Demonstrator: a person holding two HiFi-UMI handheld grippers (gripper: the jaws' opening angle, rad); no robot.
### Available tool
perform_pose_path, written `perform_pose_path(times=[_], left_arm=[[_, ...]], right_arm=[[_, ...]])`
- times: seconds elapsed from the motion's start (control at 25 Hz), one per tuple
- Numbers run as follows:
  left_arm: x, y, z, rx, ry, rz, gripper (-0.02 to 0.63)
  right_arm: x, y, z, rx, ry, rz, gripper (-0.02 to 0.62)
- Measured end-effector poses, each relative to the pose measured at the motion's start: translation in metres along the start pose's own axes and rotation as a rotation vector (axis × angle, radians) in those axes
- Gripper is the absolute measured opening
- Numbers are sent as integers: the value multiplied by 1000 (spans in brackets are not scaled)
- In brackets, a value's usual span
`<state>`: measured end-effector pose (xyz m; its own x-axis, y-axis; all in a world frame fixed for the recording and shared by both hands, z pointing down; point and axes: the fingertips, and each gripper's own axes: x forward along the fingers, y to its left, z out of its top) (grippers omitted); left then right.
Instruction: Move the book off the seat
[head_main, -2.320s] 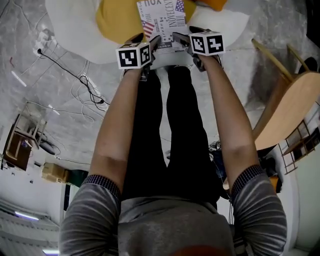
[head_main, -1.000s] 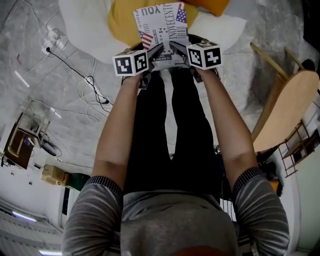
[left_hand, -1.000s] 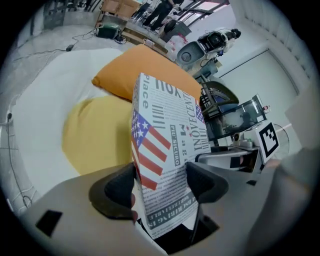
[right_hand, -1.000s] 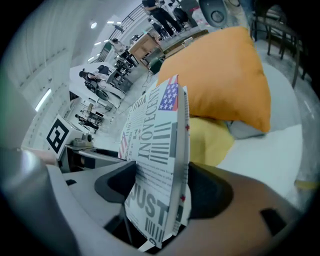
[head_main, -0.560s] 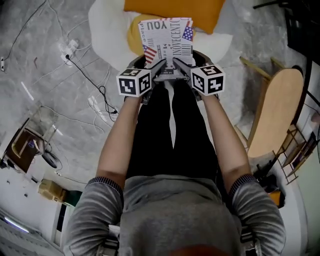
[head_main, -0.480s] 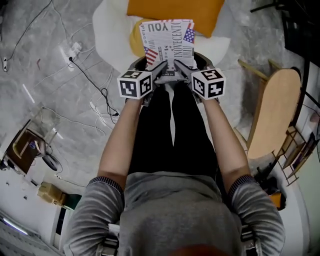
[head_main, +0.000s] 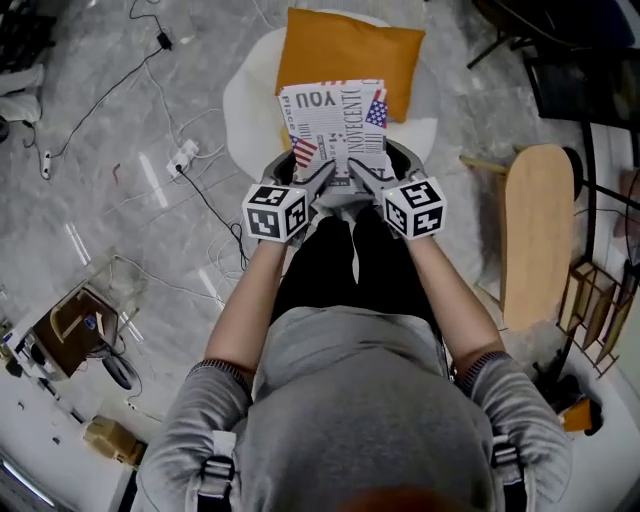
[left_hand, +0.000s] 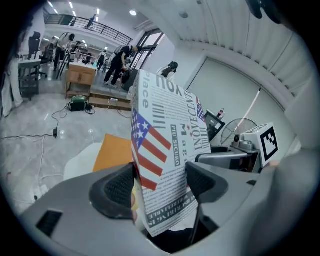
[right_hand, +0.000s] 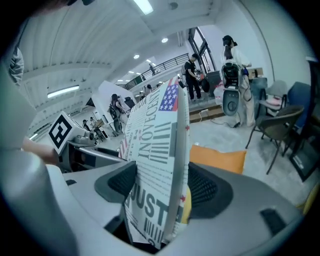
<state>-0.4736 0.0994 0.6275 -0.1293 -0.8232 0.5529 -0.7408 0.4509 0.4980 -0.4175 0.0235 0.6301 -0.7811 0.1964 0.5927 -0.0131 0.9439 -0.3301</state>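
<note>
The left gripper (left_hand: 160, 185) had its two dark, ribbed jaws closed on the near left corner of the book (head_main: 335, 120). The right gripper (right_hand: 160, 192) had its jaws pressed against both faces of the same book at the near right corner. In each gripper view the book filled the gap between the jaws, standing on edge and rising away from the camera.

The book had a white cover with black newspaper-style lettering and small American flags. It was held out in front of the person, its far end tilted upward. From the head view it lay over the front part of the seat (head_main: 250, 100), a round white chair, and overlapped the lower edge of an orange cushion (head_main: 345, 50) resting on that seat. In the gripper views the cushion showed lower down, behind the book.

Each gripper carried a marker cube, left (head_main: 275, 212) and right (head_main: 415, 207), at the ends of the person's outstretched bare forearms. The person wore a grey top and black trousers.

Around them was a grey marbled floor (head_main: 120, 230). White and black cables (head_main: 190, 160) trailed across it to the left, and a wooden chair (head_main: 535, 240) stood to the right.
</note>
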Motion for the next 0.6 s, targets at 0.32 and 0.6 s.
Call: perform_pose_path(times=[0.32,0.6], left_arm=[[-72,-62,53,94,-91,-66,339],[-100,-166,80,252,-166,-162,339]], right_arm=[[-80,50,60,-67,-127,-60,337],[-191,54,84,-117,-296,-161,334]])
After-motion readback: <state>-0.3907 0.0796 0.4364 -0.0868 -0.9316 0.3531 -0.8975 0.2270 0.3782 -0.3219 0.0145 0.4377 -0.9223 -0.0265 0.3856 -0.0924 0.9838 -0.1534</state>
